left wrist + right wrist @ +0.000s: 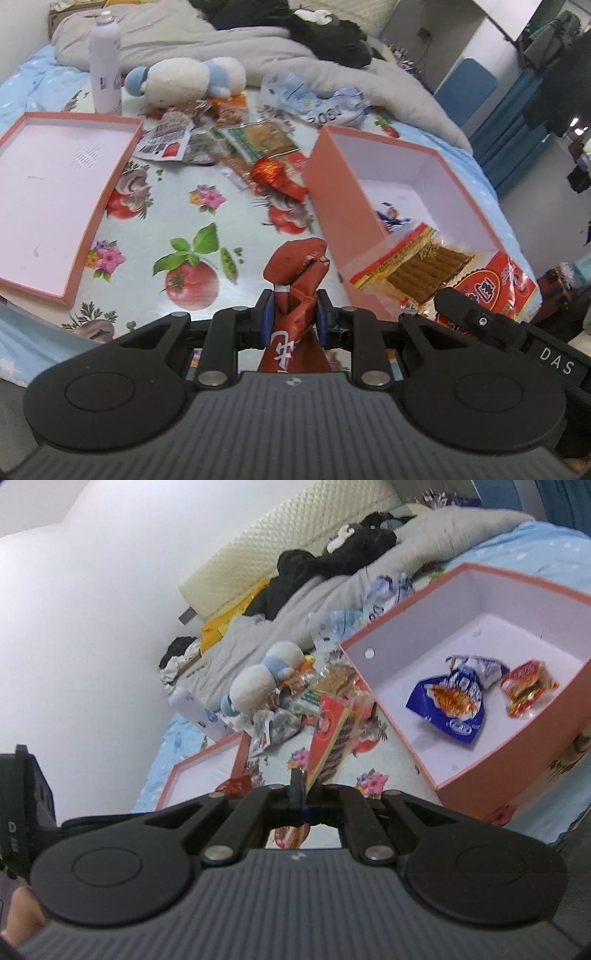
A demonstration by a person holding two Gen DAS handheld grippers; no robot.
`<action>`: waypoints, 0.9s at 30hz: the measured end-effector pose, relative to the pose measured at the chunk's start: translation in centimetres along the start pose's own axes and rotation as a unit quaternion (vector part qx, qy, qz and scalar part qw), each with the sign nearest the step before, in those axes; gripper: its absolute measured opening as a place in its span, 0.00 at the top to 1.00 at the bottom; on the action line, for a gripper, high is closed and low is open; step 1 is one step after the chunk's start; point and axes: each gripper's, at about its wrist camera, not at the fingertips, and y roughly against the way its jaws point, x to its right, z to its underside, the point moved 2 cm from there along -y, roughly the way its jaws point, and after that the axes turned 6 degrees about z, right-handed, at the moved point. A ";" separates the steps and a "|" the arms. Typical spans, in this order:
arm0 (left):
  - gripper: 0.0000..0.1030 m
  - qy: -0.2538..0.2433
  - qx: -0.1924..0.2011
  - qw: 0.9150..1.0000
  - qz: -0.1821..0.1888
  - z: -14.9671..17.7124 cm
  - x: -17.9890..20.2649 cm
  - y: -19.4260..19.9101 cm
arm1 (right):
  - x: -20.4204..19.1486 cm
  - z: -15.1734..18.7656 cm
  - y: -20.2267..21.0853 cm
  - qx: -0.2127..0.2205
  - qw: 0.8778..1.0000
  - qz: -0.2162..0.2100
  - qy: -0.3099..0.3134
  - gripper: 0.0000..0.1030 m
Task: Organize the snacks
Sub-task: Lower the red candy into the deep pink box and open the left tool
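Observation:
My left gripper (294, 308) is shut on a crumpled red-brown snack packet (297, 264), held above the flowered tablecloth. My right gripper (301, 786) is shut on a flat red and yellow packet of brown sticks (328, 731), seen edge-on. In the left wrist view that packet (417, 266) hangs over the near corner of the deep pink box (340, 192), with the right gripper (448, 301) just below it. Inside the box (517, 771) lie a blue packet (450, 701) and a small red-gold packet (528, 686).
The shallow pink lid (48, 184) lies at the left. A pile of loose snack packets (236, 147) sits at the back, with a plush toy (184, 79), a white bottle (105, 62) and a grey blanket (207, 40) behind. The bed drops off at the right.

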 end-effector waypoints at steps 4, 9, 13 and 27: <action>0.74 -0.008 0.012 1.000 0.015 -0.4 1.7 1.3 | -0.5 -0.9 1.7 0.012 0.999 0.027 0.027 0.97; 0.74 -0.024 0.019 0.999 0.027 -1.3 3.9 1.4 | 0.0 -2.2 3.3 0.018 0.997 0.067 0.046 0.97; 0.74 -0.037 0.011 0.998 0.039 -2.1 5.8 0.1 | 0.8 -3.3 4.0 0.028 0.995 0.080 0.054 0.97; 0.74 -0.101 -0.025 0.992 0.066 -7.6 13.3 -8.0 | 5.8 -8.8 1.3 0.049 0.987 0.141 0.059 0.97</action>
